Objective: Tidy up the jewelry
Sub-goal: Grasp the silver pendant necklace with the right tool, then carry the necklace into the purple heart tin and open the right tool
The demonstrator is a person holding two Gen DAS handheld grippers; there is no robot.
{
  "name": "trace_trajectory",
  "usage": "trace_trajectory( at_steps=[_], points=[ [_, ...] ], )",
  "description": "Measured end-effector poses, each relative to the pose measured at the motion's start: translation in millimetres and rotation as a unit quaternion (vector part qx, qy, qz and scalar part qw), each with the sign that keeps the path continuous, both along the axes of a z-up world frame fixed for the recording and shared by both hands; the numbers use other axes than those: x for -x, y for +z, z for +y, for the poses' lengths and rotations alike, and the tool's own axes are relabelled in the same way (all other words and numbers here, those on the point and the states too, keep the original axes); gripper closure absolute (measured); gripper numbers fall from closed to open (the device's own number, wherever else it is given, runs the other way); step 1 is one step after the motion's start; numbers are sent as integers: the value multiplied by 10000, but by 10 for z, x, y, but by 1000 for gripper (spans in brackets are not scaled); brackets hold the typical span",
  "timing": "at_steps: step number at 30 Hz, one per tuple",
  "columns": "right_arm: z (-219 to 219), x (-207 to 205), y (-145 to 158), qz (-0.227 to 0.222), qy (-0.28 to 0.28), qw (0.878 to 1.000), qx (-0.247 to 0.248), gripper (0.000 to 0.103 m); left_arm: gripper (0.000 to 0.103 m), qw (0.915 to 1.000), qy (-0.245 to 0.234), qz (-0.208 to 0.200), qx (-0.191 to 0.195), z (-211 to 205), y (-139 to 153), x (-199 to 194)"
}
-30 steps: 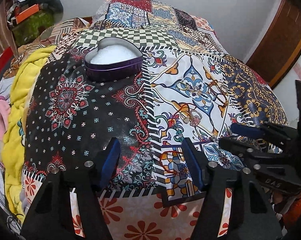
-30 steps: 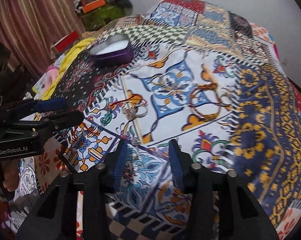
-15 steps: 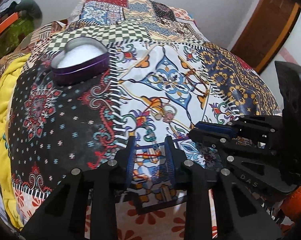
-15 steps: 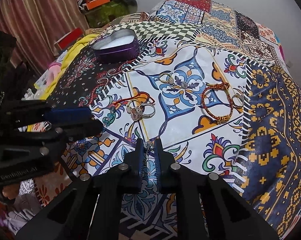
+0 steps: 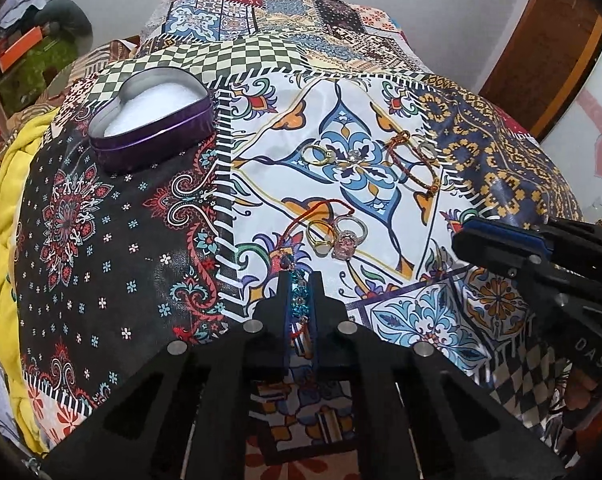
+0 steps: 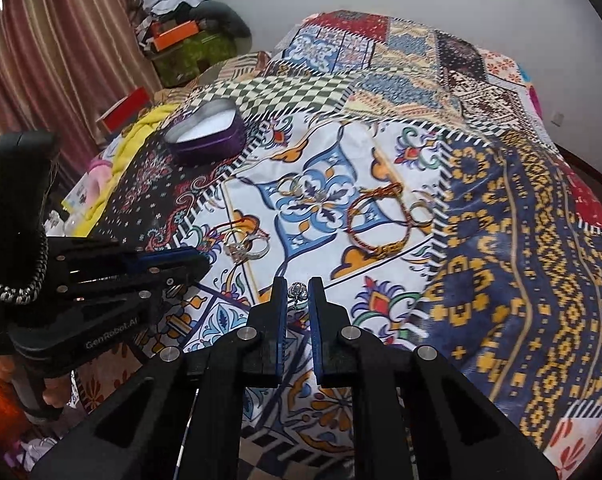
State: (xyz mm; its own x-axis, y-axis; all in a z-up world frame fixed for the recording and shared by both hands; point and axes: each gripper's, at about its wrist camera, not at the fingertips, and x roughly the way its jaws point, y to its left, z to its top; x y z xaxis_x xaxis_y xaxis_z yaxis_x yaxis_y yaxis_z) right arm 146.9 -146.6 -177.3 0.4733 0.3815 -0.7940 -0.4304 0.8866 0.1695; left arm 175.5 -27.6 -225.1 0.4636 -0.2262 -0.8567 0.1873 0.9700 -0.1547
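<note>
My left gripper (image 5: 299, 280) is shut on a blue beaded bracelet (image 5: 299, 300) whose red thread trails to the cloth. My right gripper (image 6: 298, 285) is shut on a small silver ring (image 6: 297, 291), pinched at its fingertips. A purple heart-shaped tin (image 5: 153, 128) with a white lining stands open at the far left, also seen as the tin (image 6: 205, 138) in the right view. Loose on the white patterned patch lie a stone ring cluster (image 5: 343, 238), gold rings (image 5: 317, 155) and a red cord bracelet (image 6: 375, 220).
A patchwork cloth (image 5: 101, 240) covers the bed. A yellow blanket (image 5: 5, 208) runs along its left edge. Clutter and boxes (image 6: 177, 40) sit by the striped curtain at the back left. A wooden door (image 5: 549, 40) stands at the right.
Both grippers went from open to shut. The left one closed on the blue beaded bracelet, the right one on the silver ring. Both views now look across the cloth from slightly higher.
</note>
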Motion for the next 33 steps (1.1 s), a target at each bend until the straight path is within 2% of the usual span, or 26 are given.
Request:
trace_trajectory(
  at_steps=[7,16,25,33],
  points=[
    [-61,-8,152,-171,-136,9996,-156,94,97,9996,149,-194,114,113,185,102],
    [-41,11,415,-459,-229,9980,-367,94,97,9965,329,-732,211,268,580,213],
    [96,-19,703,-810,-191,9952,-505,94,97,9886,445,-1400,333,421,1013,252],
    [267,-112,942,-1199,-45,9915,-505,94,97,9802,642,-1834,379,616,1284,175]
  ],
)
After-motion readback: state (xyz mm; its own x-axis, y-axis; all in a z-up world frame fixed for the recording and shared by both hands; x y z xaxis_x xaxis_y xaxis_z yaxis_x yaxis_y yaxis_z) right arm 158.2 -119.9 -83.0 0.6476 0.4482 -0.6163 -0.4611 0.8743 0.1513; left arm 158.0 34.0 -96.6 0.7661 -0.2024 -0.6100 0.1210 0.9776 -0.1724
